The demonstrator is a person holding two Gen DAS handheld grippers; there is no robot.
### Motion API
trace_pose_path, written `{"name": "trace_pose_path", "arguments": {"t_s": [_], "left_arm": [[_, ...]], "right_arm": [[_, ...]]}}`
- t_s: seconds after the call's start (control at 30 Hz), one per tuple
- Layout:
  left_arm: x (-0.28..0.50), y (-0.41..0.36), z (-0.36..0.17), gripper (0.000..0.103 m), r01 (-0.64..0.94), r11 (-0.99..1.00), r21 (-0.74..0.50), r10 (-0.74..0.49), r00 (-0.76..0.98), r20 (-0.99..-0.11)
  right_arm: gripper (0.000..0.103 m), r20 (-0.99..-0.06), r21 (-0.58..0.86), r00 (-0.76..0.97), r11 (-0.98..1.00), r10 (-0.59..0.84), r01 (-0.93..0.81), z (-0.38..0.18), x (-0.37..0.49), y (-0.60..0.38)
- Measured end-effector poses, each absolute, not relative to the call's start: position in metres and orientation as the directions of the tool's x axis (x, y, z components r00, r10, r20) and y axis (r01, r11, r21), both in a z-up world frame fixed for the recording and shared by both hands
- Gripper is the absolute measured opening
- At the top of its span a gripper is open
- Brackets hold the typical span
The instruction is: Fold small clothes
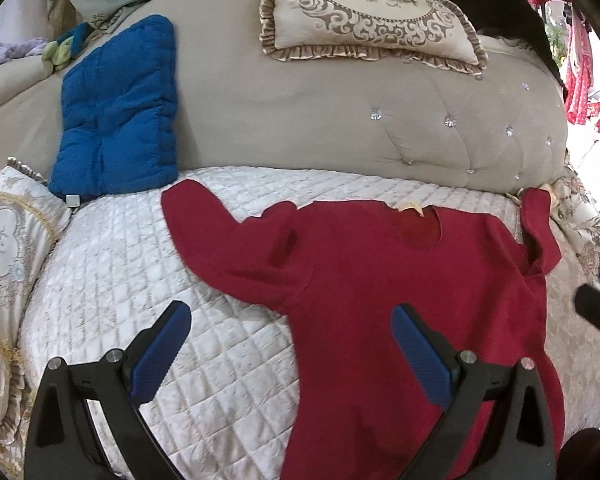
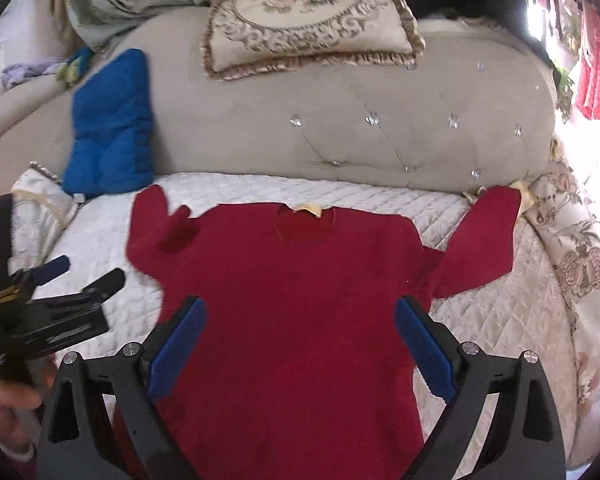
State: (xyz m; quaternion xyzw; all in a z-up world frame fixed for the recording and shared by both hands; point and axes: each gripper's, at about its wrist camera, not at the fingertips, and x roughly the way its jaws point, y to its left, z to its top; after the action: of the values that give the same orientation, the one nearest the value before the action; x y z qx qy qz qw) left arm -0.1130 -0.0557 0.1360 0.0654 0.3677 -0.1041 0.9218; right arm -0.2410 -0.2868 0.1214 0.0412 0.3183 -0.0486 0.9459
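Observation:
A small red long-sleeved top point(image 1: 384, 276) lies flat on a white quilted cover point(image 1: 148, 280), neck toward the sofa back, both sleeves spread out. It also shows in the right wrist view point(image 2: 296, 300). My left gripper point(image 1: 290, 328) is open and empty, above the top's left side and the cover. My right gripper point(image 2: 300, 320) is open and empty, above the middle of the top. The left gripper also shows at the left edge of the right wrist view point(image 2: 84, 274). The right gripper's tip shows at the right edge of the left wrist view point(image 1: 598, 304).
A beige tufted sofa back point(image 1: 340, 120) rises behind the cover. A blue cushion point(image 1: 120, 112) leans on it at left. A floral ruffled pillow point(image 1: 372, 12) sits on top. Patterned cushions lie at left point(image 1: 8, 248) and right point(image 2: 572, 256).

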Motion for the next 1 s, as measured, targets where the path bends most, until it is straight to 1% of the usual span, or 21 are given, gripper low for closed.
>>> {"name": "trace_pose_path", "arguments": {"t_s": [0.2, 0.3, 0.4, 0.5, 0.73, 1.0], "left_arm": [[-0.093, -0.069, 0.124, 0.102, 0.280, 0.959, 0.040, -0.173, 0.694, -0.699], [-0.080, -0.071, 0.119, 0.102, 0.288, 0.958, 0.019, -0.190, 0.681, -0.707], [-0.068, -0.070, 0.115, 0.102, 0.281, 0.960, -0.004, -0.200, 0.674, -0.712], [-0.059, -0.071, 0.110, 0.102, 0.270, 0.963, 0.003, -0.186, 0.673, -0.716], [-0.048, -0.067, 0.091, 0.102, 0.250, 0.968, 0.004, -0.168, 0.666, -0.726], [-0.034, -0.058, 0.078, 0.102, 0.214, 0.977, 0.009, -0.138, 0.660, -0.739]], "right_arm": [[0.078, -0.629, 0.056, 0.771, 0.983, -0.102, 0.175, 0.103, -0.210, -0.299], [0.078, -0.646, 0.070, 0.757, 0.980, -0.099, 0.188, 0.094, -0.196, -0.303], [0.077, -0.648, 0.052, 0.752, 0.979, -0.117, 0.197, 0.086, -0.185, -0.305], [0.076, -0.654, 0.031, 0.744, 0.978, -0.136, 0.206, 0.078, -0.175, -0.305], [0.074, -0.674, 0.078, 0.729, 0.969, -0.121, 0.233, 0.059, -0.155, -0.309], [0.074, -0.688, 0.064, 0.715, 0.971, -0.125, 0.231, 0.044, -0.138, -0.302]]}}
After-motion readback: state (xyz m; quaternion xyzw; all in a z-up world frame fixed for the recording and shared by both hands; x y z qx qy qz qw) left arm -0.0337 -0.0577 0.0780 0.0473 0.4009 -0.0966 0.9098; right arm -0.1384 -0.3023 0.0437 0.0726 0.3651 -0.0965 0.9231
